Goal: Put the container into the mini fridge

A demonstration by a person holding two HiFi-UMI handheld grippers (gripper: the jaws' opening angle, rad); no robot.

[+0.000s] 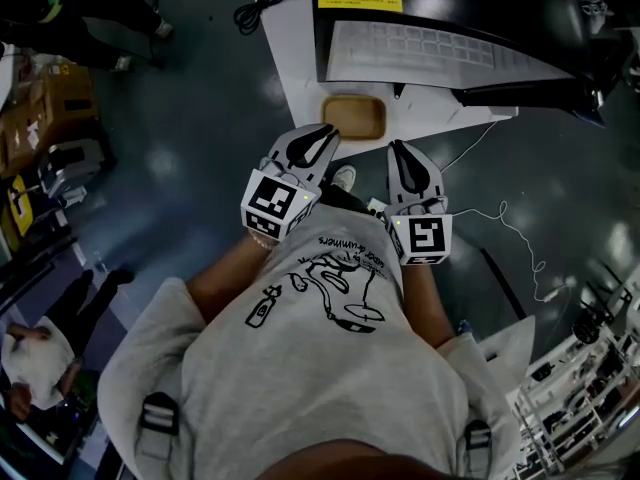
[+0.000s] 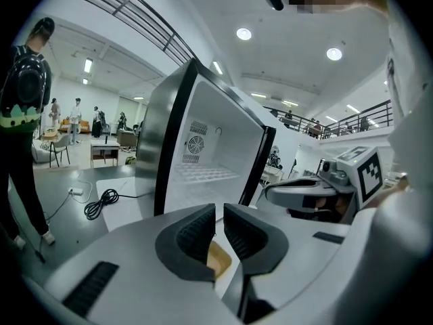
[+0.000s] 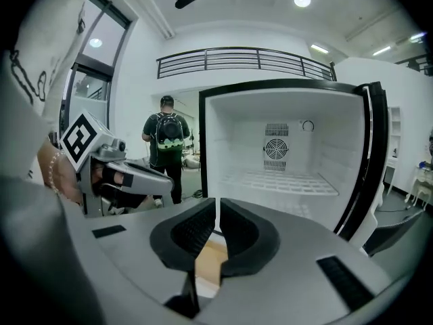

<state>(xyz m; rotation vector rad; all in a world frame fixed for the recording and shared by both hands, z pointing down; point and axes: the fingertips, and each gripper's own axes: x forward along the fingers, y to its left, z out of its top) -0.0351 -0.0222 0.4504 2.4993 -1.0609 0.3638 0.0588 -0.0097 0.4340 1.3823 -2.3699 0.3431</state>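
at the left, the left gripper [image 1: 322,136] hovers, jaws a crack apart and empty, near the tan container [image 1: 353,116], which lies ungrasped on the white mat [image 1: 300,58] before the open mini fridge [image 1: 440,48]. the right gripper [image 1: 400,153] is clenched on nothing, so lifting and placing remain. in both gripper views the jaws cover most of the container.

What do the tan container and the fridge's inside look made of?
Container: tan, matte, rounded rim; wood or plastic, cannot tell which. Mini fridge interior: smooth white moulded plastic, going by the soft sheen. Its shelf: probably white-coated wire, by the grid pattern.
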